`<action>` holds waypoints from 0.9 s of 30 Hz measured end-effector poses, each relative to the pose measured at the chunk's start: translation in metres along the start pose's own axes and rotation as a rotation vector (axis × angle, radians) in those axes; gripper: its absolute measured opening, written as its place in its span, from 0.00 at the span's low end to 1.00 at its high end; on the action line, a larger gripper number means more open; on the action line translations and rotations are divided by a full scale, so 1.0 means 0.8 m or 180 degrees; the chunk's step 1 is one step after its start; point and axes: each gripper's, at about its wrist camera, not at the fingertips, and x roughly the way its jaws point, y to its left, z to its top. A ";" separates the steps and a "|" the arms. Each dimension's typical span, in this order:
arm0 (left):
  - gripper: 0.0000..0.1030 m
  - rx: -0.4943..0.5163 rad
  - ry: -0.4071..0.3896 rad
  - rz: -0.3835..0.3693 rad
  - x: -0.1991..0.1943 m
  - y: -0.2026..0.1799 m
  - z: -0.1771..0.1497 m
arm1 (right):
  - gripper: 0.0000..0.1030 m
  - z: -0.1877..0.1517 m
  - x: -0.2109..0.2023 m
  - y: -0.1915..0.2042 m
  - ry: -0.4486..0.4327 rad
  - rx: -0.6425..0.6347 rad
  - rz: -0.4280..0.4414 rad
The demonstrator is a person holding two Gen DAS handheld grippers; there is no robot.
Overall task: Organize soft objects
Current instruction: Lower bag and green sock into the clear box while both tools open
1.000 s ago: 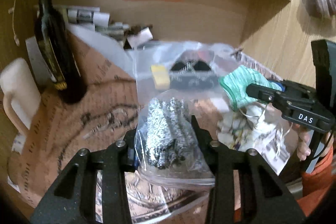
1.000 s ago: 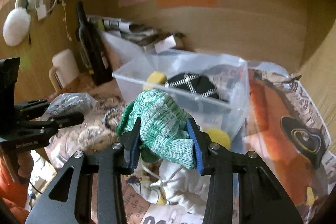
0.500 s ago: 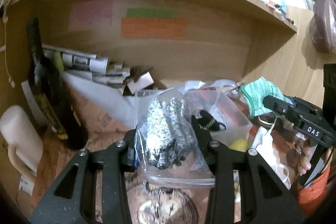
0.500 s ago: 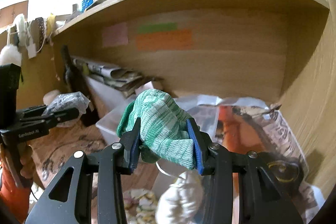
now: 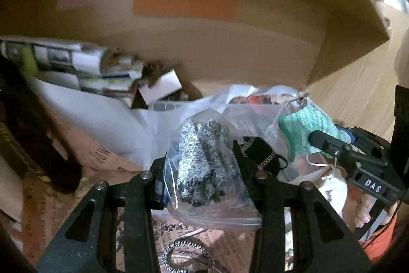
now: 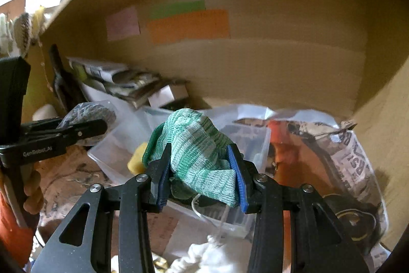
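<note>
My left gripper [image 5: 202, 168] is shut on a clear plastic bag with a grey-and-white knitted piece [image 5: 204, 157] and holds it in the air above the table. My right gripper [image 6: 200, 168] is shut on a green-and-white knitted cloth [image 6: 196, 147], also lifted. A clear plastic bin [image 6: 245, 142] stands just behind both, with a yellow sponge [image 6: 136, 160] and a black-and-white item [image 5: 260, 152] in it. The right gripper with the green cloth [image 5: 304, 129] shows at the right of the left wrist view; the left gripper with its bag [image 6: 84, 117] shows at the left of the right wrist view.
A dark bottle [image 5: 28, 134] stands at the left. Rolled papers and boxes [image 5: 84, 65] lie against the wooden back wall. A white drawstring pouch [image 6: 204, 255] lies below the right gripper. Newspaper and a plastic bag [image 6: 332, 145] cover the right side. A shelf overhangs.
Both grippers rose with their loads over the last second, then moved forward toward the clear bin. Both grips stayed shut.
</note>
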 end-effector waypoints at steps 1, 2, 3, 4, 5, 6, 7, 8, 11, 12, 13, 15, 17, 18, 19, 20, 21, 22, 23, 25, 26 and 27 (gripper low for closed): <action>0.38 0.0009 0.0034 0.0005 0.008 0.000 0.000 | 0.37 -0.001 0.008 0.001 0.0055 -0.0014 -0.0013; 0.38 0.0028 0.0072 0.0016 0.017 -0.002 0.001 | 0.37 -0.002 0.015 0.000 0.0100 -0.0023 -0.0019; 0.38 0.0047 0.0115 0.0027 0.026 -0.005 0.001 | 0.37 -0.003 0.021 0.001 0.0138 -0.0035 -0.0023; 0.38 0.0057 0.0152 0.0023 0.033 -0.007 0.001 | 0.37 -0.005 0.029 0.003 0.0200 -0.0060 -0.0023; 0.38 0.0064 0.0215 0.0000 0.044 -0.009 0.001 | 0.37 -0.006 0.035 0.004 0.0245 -0.0075 -0.0025; 0.38 0.0064 0.0259 -0.0015 0.051 -0.010 0.001 | 0.37 -0.007 0.042 0.006 0.0298 -0.0096 -0.0027; 0.38 0.0067 0.0297 -0.0009 0.059 -0.012 0.001 | 0.37 -0.009 0.048 0.007 0.0350 -0.0110 -0.0030; 0.38 0.0072 0.0323 0.0007 0.065 -0.013 0.003 | 0.37 -0.011 0.055 0.009 0.0414 -0.0126 -0.0028; 0.38 0.0107 0.0393 0.0059 0.083 -0.017 0.002 | 0.38 -0.017 0.070 0.013 0.0557 -0.0176 -0.0024; 0.38 0.0121 0.0412 0.0069 0.087 -0.018 0.002 | 0.38 -0.018 0.072 0.015 0.0582 -0.0194 -0.0026; 0.38 0.0138 0.0431 0.0077 0.089 -0.019 0.001 | 0.38 -0.020 0.073 0.017 0.0598 -0.0226 -0.0043; 0.38 0.0172 0.0483 0.0116 0.097 -0.021 -0.001 | 0.40 -0.021 0.072 0.020 0.0615 -0.0290 -0.0067; 0.38 0.0193 0.0530 0.0147 0.106 -0.022 -0.002 | 0.49 -0.021 0.072 0.021 0.0626 -0.0320 -0.0086; 0.40 0.0212 0.0551 0.0146 0.108 -0.023 -0.004 | 0.55 -0.021 0.070 0.020 0.0620 -0.0328 -0.0101; 0.41 0.0227 0.0553 0.0136 0.107 -0.025 -0.005 | 0.59 -0.021 0.070 0.020 0.0607 -0.0324 -0.0102; 0.43 0.0242 0.0551 0.0130 0.106 -0.026 -0.005 | 0.64 -0.020 0.067 0.019 0.0590 -0.0313 -0.0099; 0.45 0.0258 0.0542 0.0127 0.101 -0.025 -0.007 | 0.67 -0.020 0.065 0.018 0.0567 -0.0305 -0.0104; 0.48 0.0281 0.0519 0.0140 0.096 -0.026 -0.008 | 0.68 -0.019 0.063 0.018 0.0545 -0.0301 -0.0119; 0.54 0.0293 0.0493 0.0152 0.090 -0.027 -0.009 | 0.69 -0.018 0.061 0.018 0.0525 -0.0299 -0.0130; 0.65 0.0299 0.0390 0.0153 0.073 -0.026 -0.009 | 0.70 -0.015 0.052 0.017 0.0472 -0.0278 -0.0139; 0.66 0.0281 0.0345 0.0142 0.065 -0.026 -0.008 | 0.70 -0.014 0.049 0.016 0.0443 -0.0272 -0.0142; 0.68 0.0252 0.0299 0.0121 0.056 -0.025 -0.007 | 0.72 -0.013 0.042 0.015 0.0400 -0.0258 -0.0151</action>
